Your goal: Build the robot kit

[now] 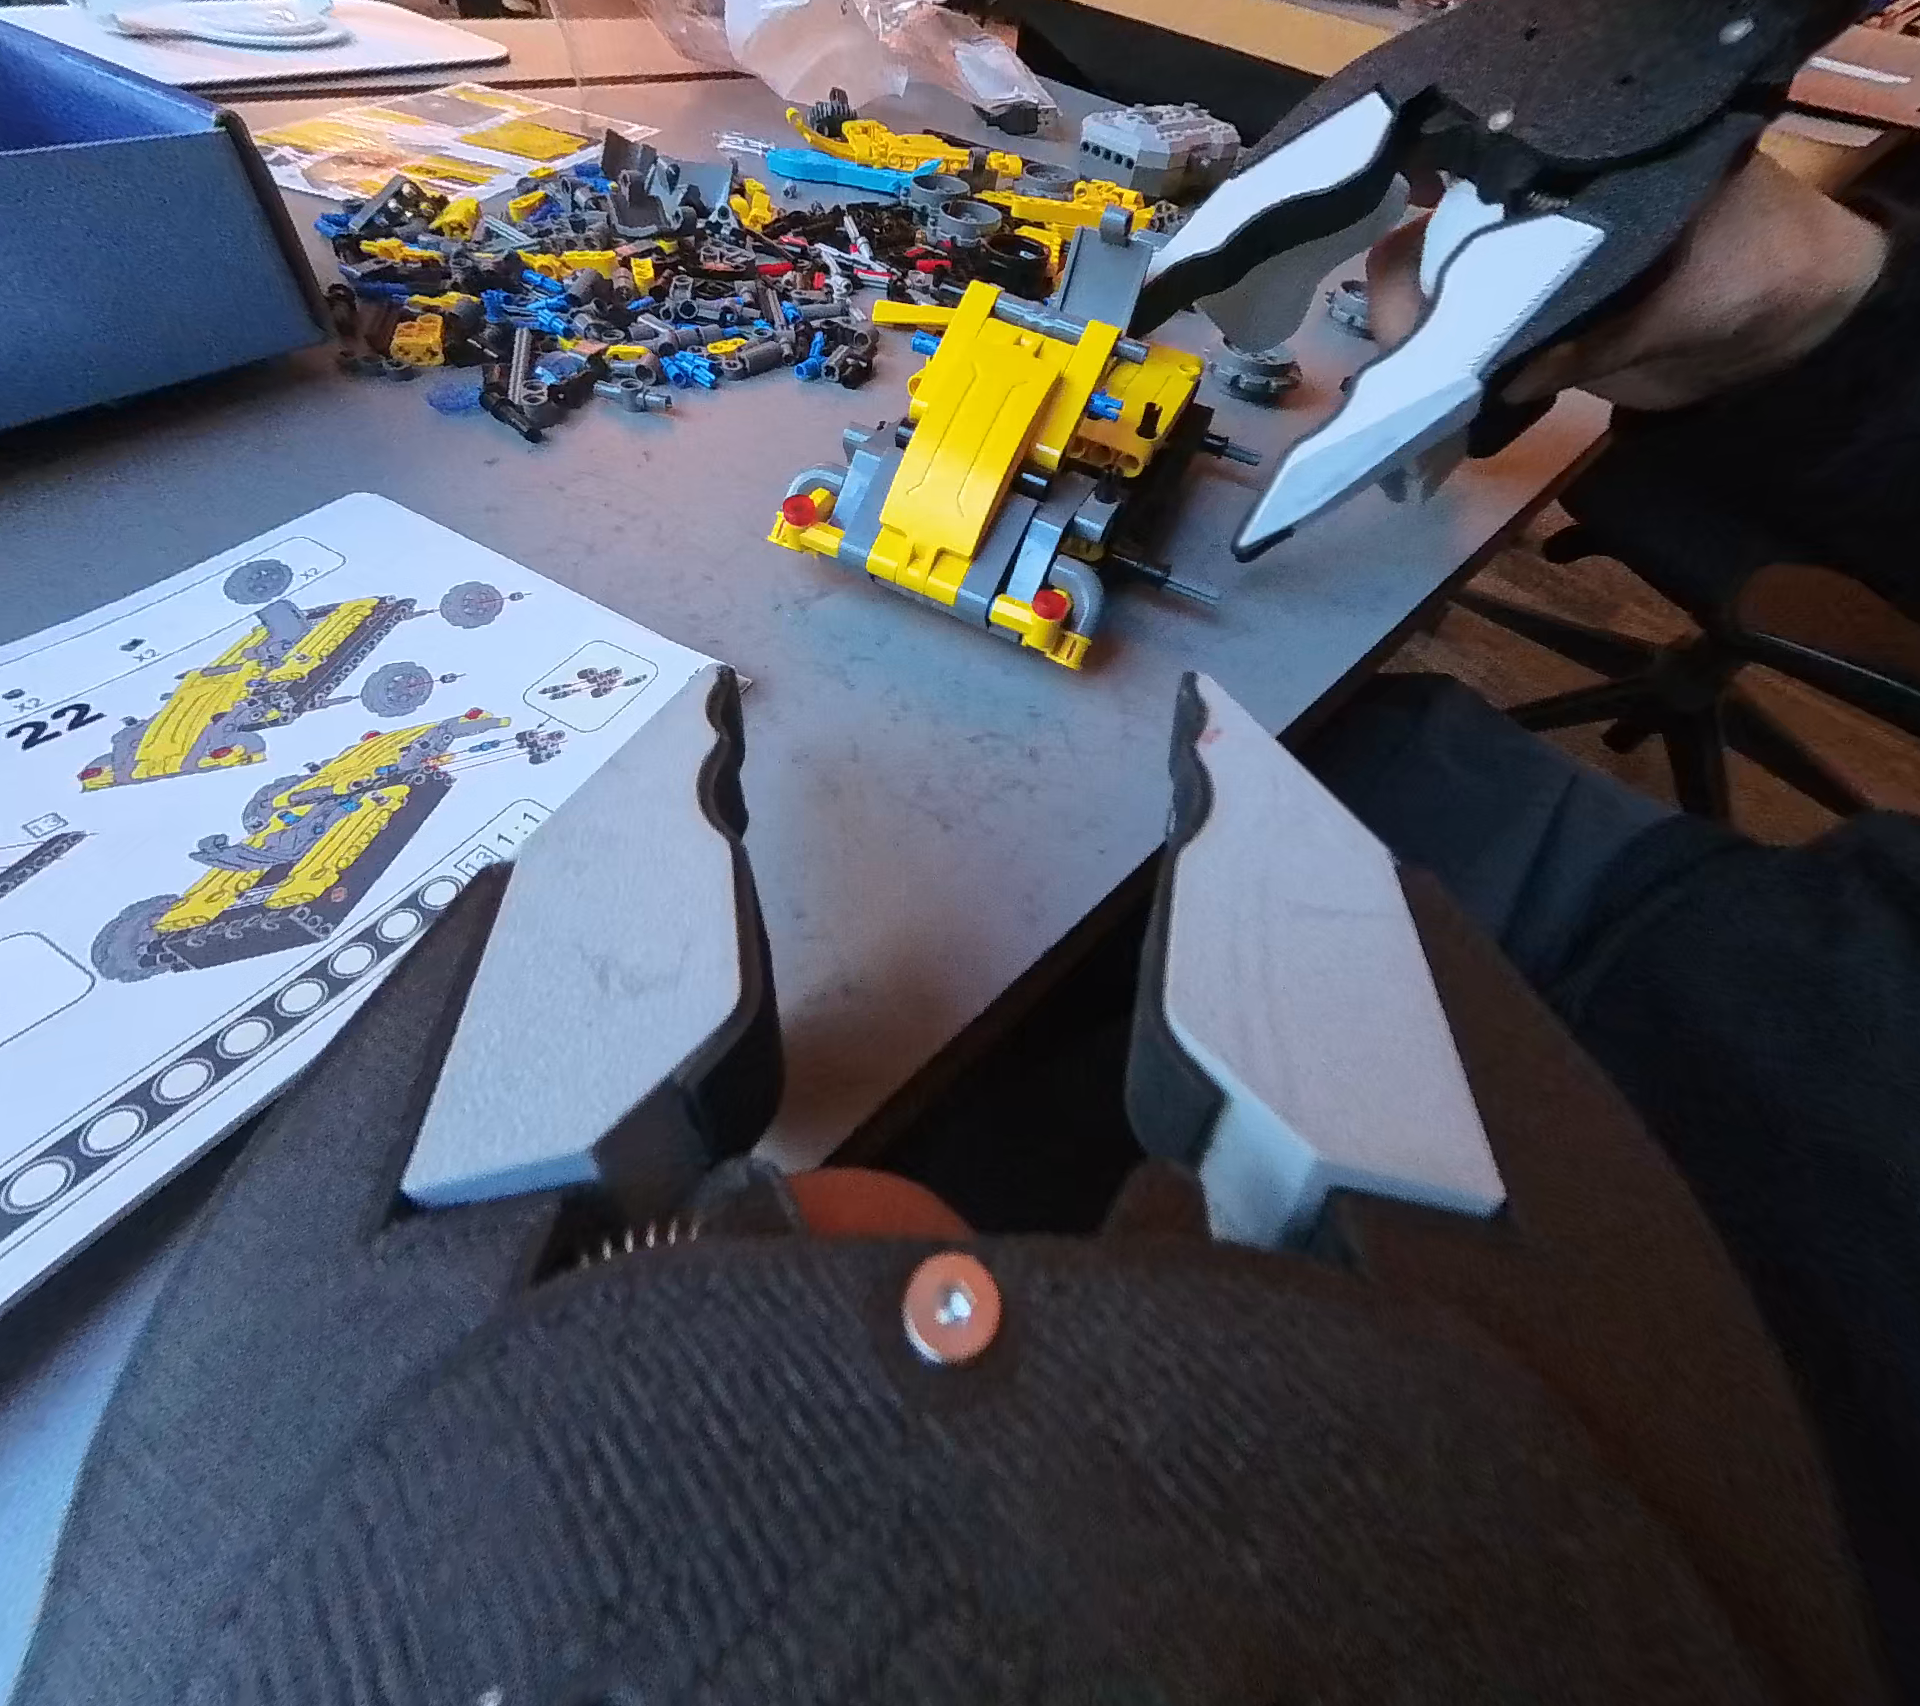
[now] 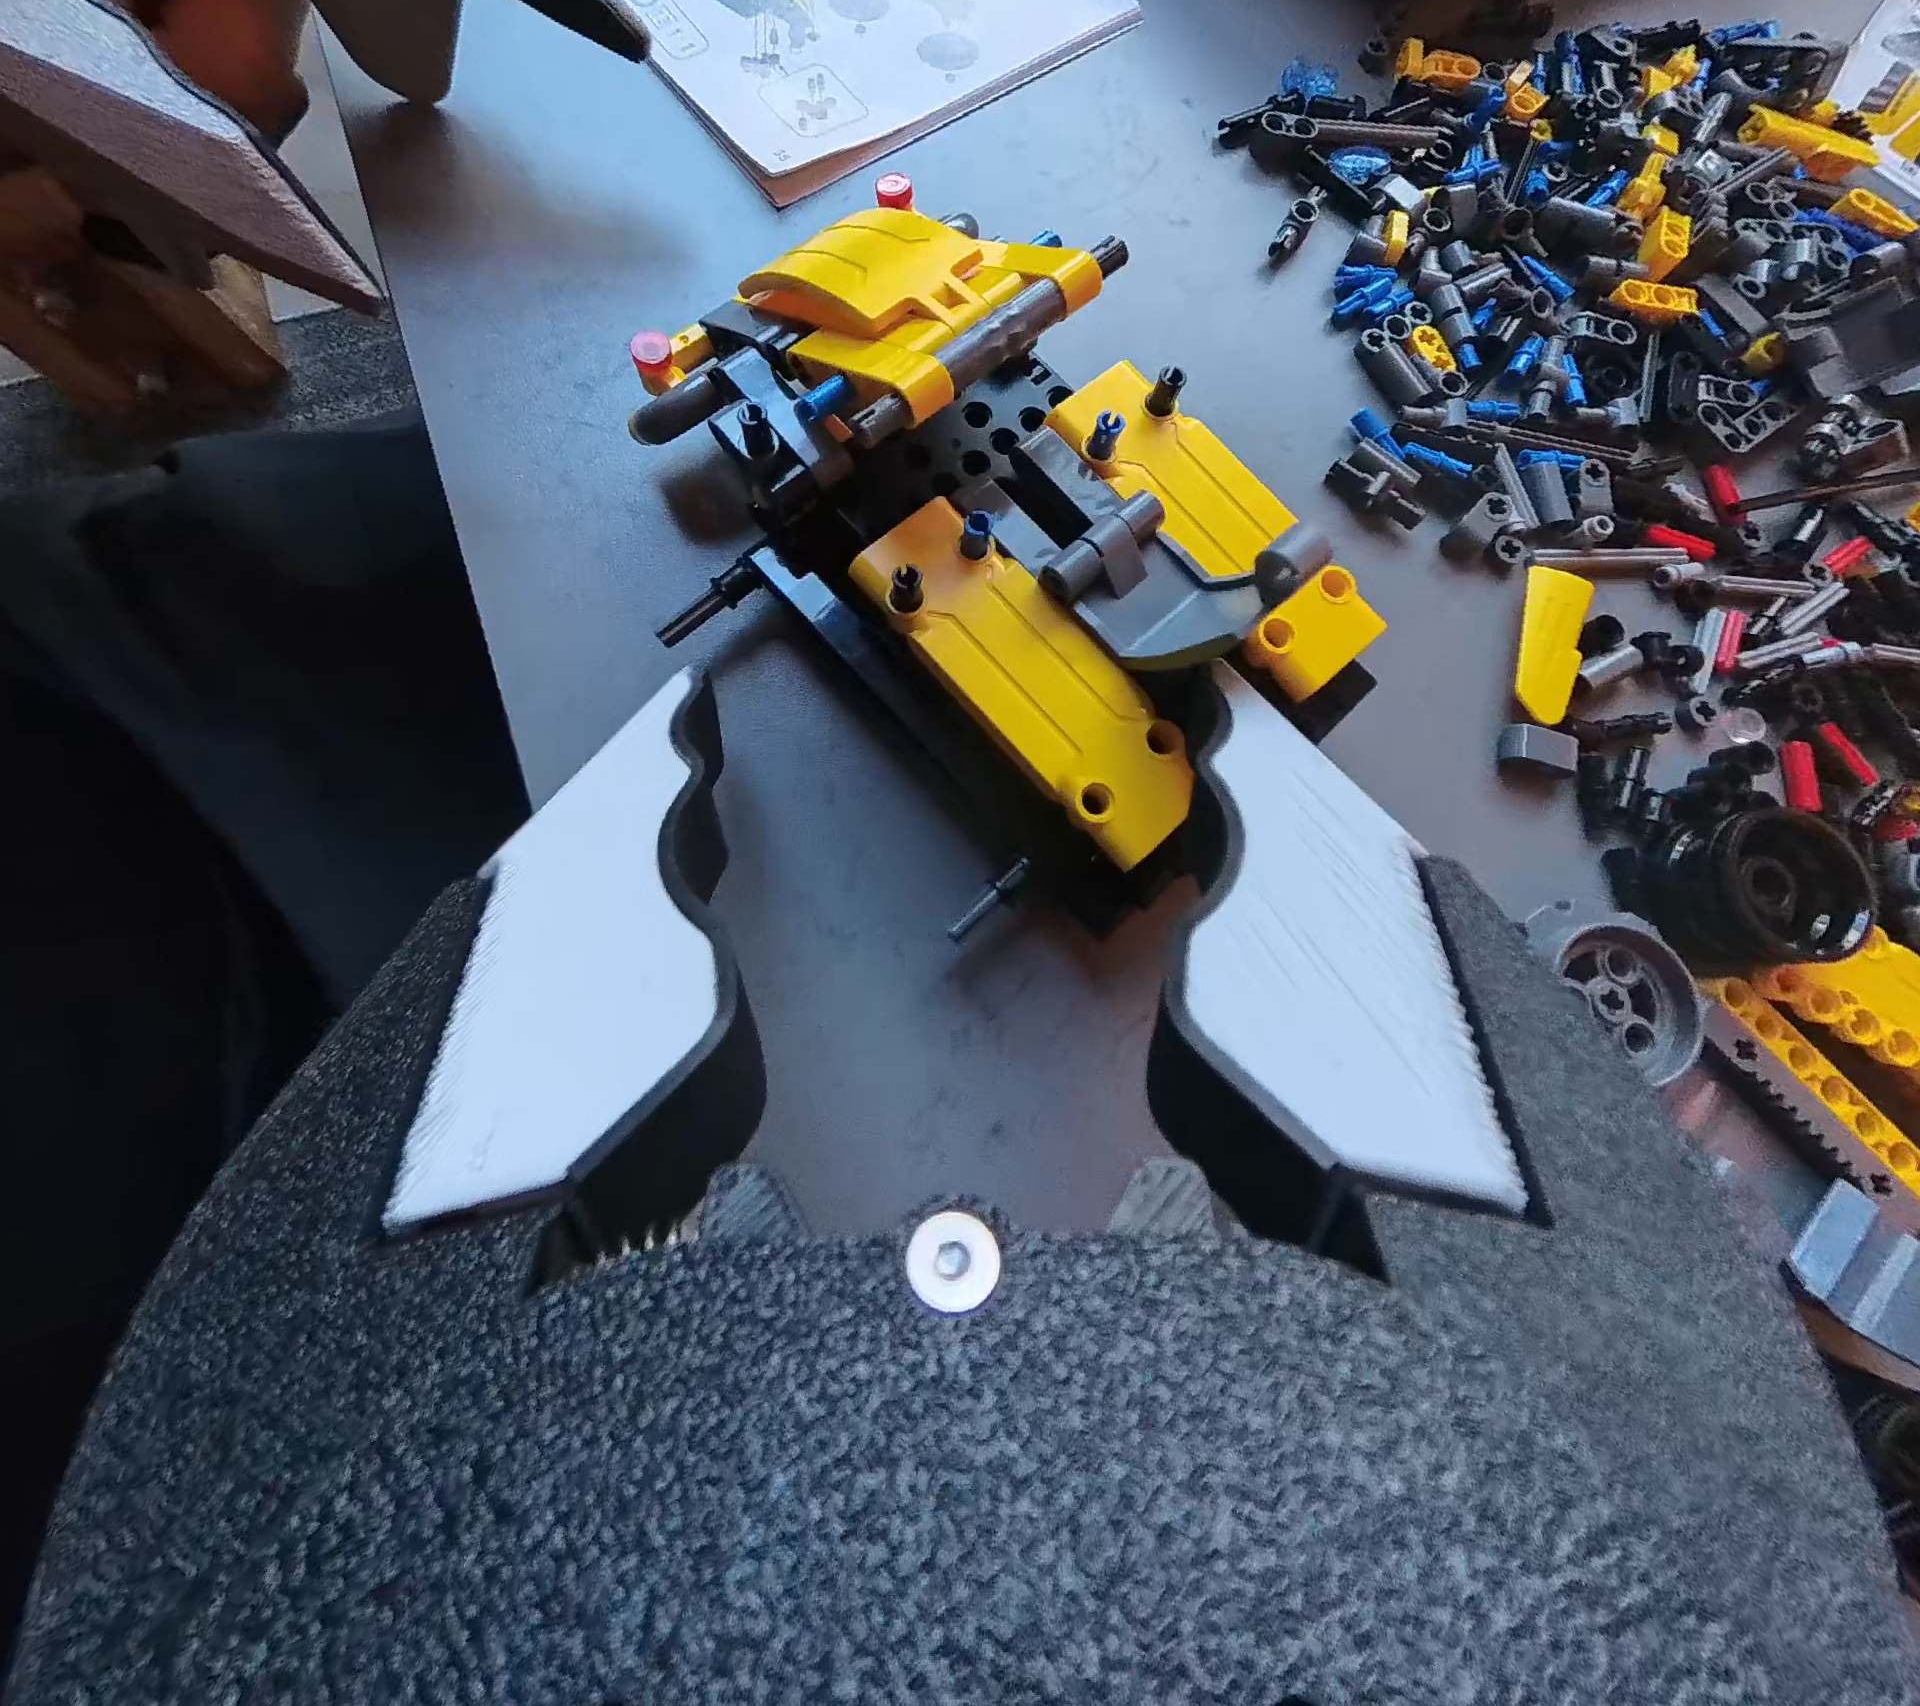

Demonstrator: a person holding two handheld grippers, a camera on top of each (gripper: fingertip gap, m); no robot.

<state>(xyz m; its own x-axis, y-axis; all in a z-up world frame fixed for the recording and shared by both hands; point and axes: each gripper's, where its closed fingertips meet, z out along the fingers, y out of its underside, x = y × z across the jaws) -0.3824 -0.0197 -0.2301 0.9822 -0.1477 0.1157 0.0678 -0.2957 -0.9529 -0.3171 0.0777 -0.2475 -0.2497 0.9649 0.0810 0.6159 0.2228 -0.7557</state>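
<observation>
A partly built yellow and grey brick vehicle (image 1: 997,451) lies on the grey table (image 1: 914,783); it also shows in the right wrist view (image 2: 997,534). My right gripper (image 2: 961,690) is open, its jaws astride the vehicle's near end, with the right fingertip (image 2: 1236,721) close against the yellow side panel. It shows in the left wrist view (image 1: 1195,430) beside the vehicle. My left gripper (image 1: 956,700) is open and empty above the table's front edge, next to the instruction booklet (image 1: 260,783).
A heap of loose blue, yellow, black and grey pieces (image 1: 623,274) lies behind the vehicle, also at the right (image 2: 1621,368). A blue box (image 1: 114,233) stands at the left. Crumpled clear bags (image 1: 810,4) lie behind. Grey wheel hubs (image 2: 1626,996) lie near the right gripper.
</observation>
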